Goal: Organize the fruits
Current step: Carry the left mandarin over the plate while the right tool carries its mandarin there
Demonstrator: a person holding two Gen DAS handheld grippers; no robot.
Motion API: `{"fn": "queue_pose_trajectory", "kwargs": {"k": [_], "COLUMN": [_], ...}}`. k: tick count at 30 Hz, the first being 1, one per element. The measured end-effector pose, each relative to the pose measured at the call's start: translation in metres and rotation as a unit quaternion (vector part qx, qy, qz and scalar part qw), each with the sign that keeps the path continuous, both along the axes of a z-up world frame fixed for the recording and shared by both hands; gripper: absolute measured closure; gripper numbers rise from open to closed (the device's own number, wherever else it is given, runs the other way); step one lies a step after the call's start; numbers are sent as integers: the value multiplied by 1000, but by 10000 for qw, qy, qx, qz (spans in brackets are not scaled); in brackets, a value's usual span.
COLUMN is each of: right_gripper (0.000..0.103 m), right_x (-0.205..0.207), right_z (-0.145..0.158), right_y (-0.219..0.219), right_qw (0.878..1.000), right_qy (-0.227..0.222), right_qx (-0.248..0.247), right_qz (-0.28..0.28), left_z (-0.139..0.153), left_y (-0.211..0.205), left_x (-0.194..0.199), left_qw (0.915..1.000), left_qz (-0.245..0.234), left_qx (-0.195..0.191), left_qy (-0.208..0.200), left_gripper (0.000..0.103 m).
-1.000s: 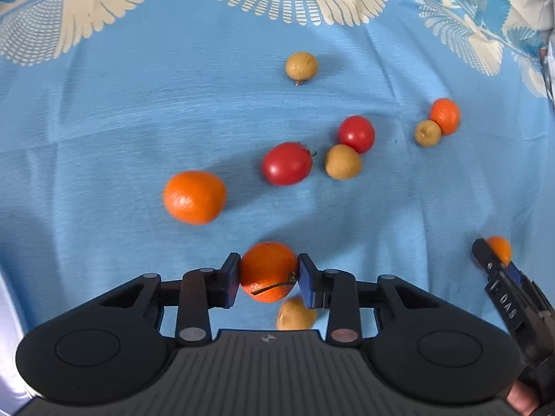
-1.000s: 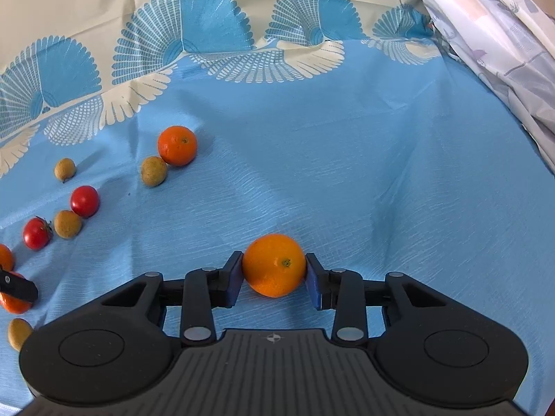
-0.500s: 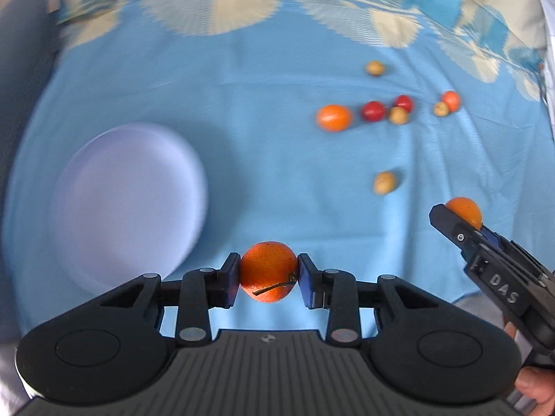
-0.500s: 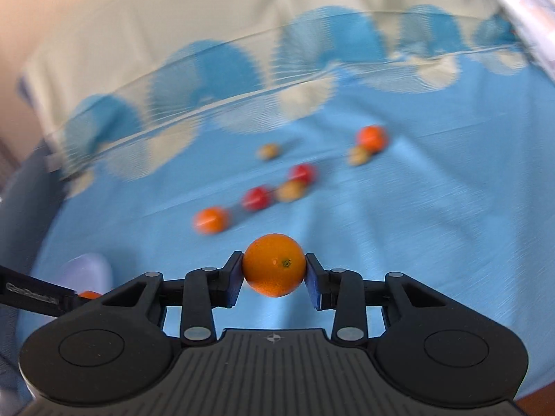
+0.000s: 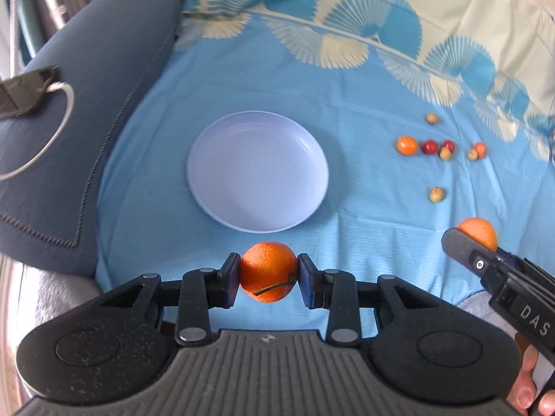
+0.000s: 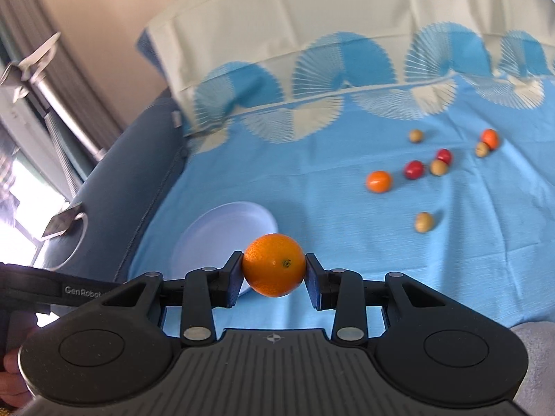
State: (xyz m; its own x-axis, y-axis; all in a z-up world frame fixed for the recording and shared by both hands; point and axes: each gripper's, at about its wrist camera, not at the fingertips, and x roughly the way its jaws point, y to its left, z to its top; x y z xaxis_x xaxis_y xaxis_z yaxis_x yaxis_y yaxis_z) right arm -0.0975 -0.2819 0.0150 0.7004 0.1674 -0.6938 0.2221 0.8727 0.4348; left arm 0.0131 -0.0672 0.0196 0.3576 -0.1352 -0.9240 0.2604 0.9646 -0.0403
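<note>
While both hands hang above the blue cloth (image 5: pixel 364 104), each claw is nearly closed, its pads pressed on an orange of its own. The left gripper (image 5: pixel 269 279) grips a stalked orange (image 5: pixel 267 270) (a thin brown stem curls across its skin) just short of the near rim of the pale plate (image 5: pixel 258 170). The right gripper (image 6: pixel 274 277) grips a smooth orange (image 6: pixel 274 268) over the plate's right edge, as its own camera sees it.

The left camera alone shows the whole plate, bare, and the right claw from the side, off to the plate's right, with a thumb beneath it. The right camera alone shows the cream pillow (image 6: pixel 312 24) well beyond the plate and a metal pole (image 6: pixel 66 114) past the grey cushion (image 6: pixel 138 159) at the plate's left.

Loose fruit lies far right of the plate: a small orange (image 6: pixel 379 181), two red tomatoes (image 6: pixel 413 169), several tan fruits (image 6: pixel 424 222) and another small orange (image 6: pixel 490 138) farthest out.
</note>
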Motion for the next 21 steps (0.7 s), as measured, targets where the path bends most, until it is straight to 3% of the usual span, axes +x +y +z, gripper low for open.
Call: {"fn": "queue_pose_trajectory", "kwargs": {"k": [10, 21], "right_gripper": [64, 64], "right_x": [4, 28], "right_z": [23, 22], "right_y": [59, 82], "right_qw": [9982, 9950], "right_qy": [-42, 163], "right_qx": [-298, -518], "right_qz": [527, 839], "left_z": [3, 4], "left_y": [48, 57], "left_x": [-11, 6], "left_qw": [9994, 9989], "left_qz": [314, 375], "left_qx": [-113, -111], "left_qy": [-86, -249], "left_gripper": [64, 64]}}
